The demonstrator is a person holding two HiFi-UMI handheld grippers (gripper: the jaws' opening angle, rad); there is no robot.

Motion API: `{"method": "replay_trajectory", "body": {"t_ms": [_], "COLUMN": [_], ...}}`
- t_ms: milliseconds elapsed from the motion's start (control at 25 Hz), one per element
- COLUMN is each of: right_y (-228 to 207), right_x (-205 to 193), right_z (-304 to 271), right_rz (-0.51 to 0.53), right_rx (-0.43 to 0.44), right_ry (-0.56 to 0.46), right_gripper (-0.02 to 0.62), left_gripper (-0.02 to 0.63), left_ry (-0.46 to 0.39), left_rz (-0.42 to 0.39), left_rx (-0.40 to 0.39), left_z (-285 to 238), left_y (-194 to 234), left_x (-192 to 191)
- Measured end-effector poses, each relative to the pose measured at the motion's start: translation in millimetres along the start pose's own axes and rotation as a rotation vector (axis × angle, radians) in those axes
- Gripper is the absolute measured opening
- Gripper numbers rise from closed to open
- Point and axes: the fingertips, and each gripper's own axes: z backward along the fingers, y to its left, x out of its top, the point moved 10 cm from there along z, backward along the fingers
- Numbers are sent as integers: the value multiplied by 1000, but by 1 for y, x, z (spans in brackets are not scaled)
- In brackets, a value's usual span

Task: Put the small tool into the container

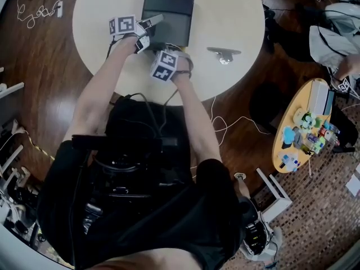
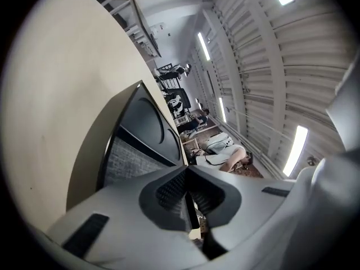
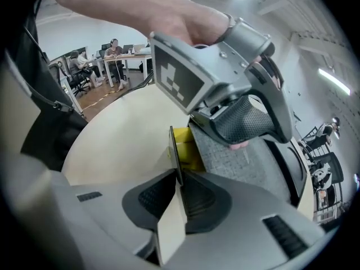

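Looking down: a round cream counter (image 1: 236, 16) stands on dark, glossy wood flooring (image 1: 50, 94). White cables (image 1: 34, 10) snake over the boards at the far left, and more trail at the near right. Over on the right, a small yellow oval side table (image 1: 298, 103) is crowded with colourful toys (image 1: 306, 134). Past it the floor changes to a fine brick-like mosaic (image 1: 320, 207). Up above, a pale ribbed ceiling (image 2: 264, 66) carries long strip lights (image 2: 296, 148), all glowing. Far off, people (image 3: 114, 46) sit at desks before a white wall (image 3: 67, 32).
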Motion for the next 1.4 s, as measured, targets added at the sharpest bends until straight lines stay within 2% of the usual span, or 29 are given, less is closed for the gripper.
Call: {"method": "replay_trajectory", "body": {"t_ms": [200, 440, 840, 1400], "right_y": [12, 34, 72, 97], "right_x": [-3, -7, -12, -13], "right_z": [3, 8, 15, 23], "right_rz": [21, 37, 67, 78], "right_rx": [19, 44, 73, 77], "right_ry": [8, 11, 25, 43], "right_gripper": [29, 29, 29, 28], "left_gripper": [-9, -9, -9, -9], "left_ry": [28, 26, 26, 24], "left_rz": [-69, -39, -46, -53], "left_rx": [34, 28, 26, 24], "left_z": [-8, -8, -7, -5], "left_y": [-8, -6, -5, -6], "left_x": [-3, -2, -3, -1]}}
